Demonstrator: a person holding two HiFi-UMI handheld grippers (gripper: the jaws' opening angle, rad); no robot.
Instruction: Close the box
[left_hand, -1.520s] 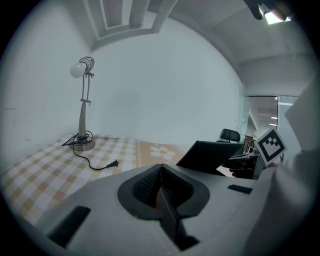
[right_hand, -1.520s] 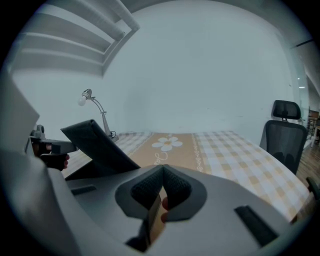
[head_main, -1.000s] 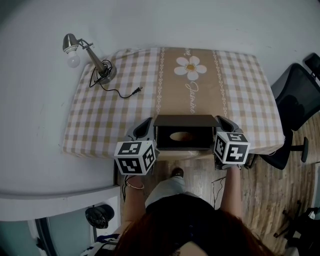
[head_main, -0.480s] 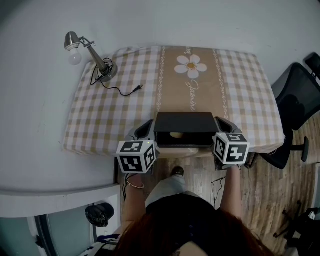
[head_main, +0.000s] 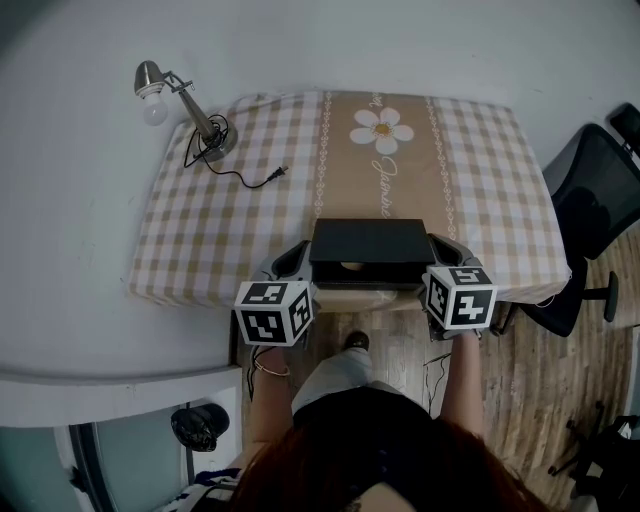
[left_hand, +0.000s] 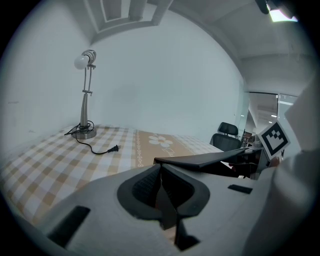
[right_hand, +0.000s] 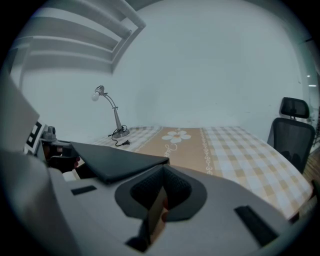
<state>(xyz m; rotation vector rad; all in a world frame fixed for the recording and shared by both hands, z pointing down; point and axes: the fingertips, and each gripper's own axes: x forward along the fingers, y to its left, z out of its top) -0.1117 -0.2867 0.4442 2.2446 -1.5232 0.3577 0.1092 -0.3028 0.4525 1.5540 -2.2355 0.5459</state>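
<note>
- Head view, nearest me: my left gripper (head_main: 288, 258) and my right gripper (head_main: 447, 250), one at each short side of the box (head_main: 365, 272), each with its marker cube towards me.
- Left gripper view: my left jaws are pressed together with nothing of the box between them. The lid (left_hand: 210, 160) runs just to their right.
- Right gripper view: my right jaws are likewise clenched on nothing. The lid's corner lies just to their left. I cannot tell whether either gripper touches it.
- Box: black, at the near edge of the table (head_main: 160, 285), between my two grippers. Its lid sits almost flat, and a narrow gap along the front shows a pale inside.
- Tablecloth (head_main: 230, 220): checked, with a tan middle band and a daisy print (head_main: 381, 130) at the far end.
- Plug and cord (head_main: 262, 178): loose on the cloth, left of the band.
- Desk lamp (head_main: 190, 115): far left corner, head tilted outward.
- Office chair (head_main: 590, 200): beyond the table's right side.
</note>
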